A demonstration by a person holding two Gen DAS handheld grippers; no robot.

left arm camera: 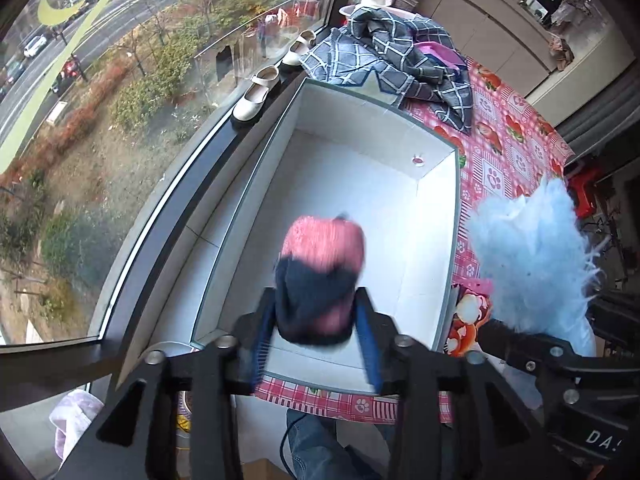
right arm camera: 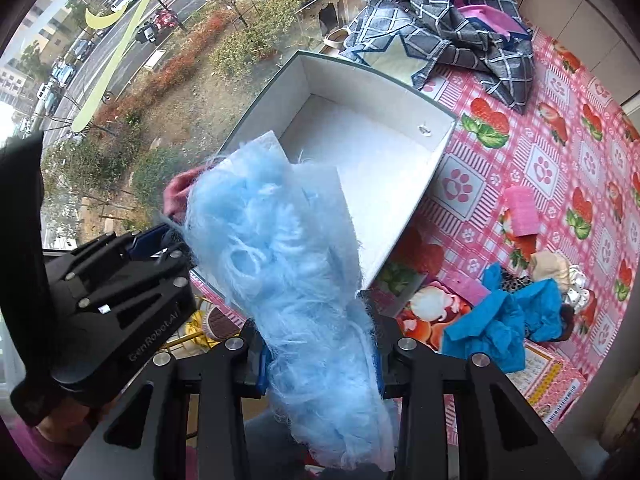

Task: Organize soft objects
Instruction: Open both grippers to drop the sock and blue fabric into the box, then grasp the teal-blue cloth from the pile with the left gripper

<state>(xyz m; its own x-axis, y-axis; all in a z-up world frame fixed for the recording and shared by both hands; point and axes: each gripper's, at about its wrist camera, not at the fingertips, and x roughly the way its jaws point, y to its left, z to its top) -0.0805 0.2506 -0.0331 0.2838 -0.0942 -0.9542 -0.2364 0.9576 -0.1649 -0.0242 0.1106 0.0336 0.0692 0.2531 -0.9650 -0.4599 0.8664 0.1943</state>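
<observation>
My left gripper (left arm camera: 316, 320) is shut on a pink and navy knitted bundle (left arm camera: 320, 276) and holds it over the near end of an open white box (left arm camera: 436, 216). My right gripper (right arm camera: 320, 360) is shut on a fluffy light-blue fabric (right arm camera: 292, 264), held up beside the box's near right corner (right arm camera: 368, 280). The blue fabric also shows in the left wrist view (left arm camera: 528, 256) to the right of the box. The left gripper body (right arm camera: 116, 292) shows at the left of the right wrist view, with a bit of the pink bundle (right arm camera: 180, 192) beyond it.
The box stands on a pink patterned tablecloth (right arm camera: 560, 168) against a window. A grey checked cloth (left arm camera: 400, 52) lies behind the box. A pink sponge (right arm camera: 520, 210), a bright blue cloth (right arm camera: 504, 320) and small soft items (right arm camera: 560, 272) lie right of it. Beige shoes (left arm camera: 256, 92) sit on the sill.
</observation>
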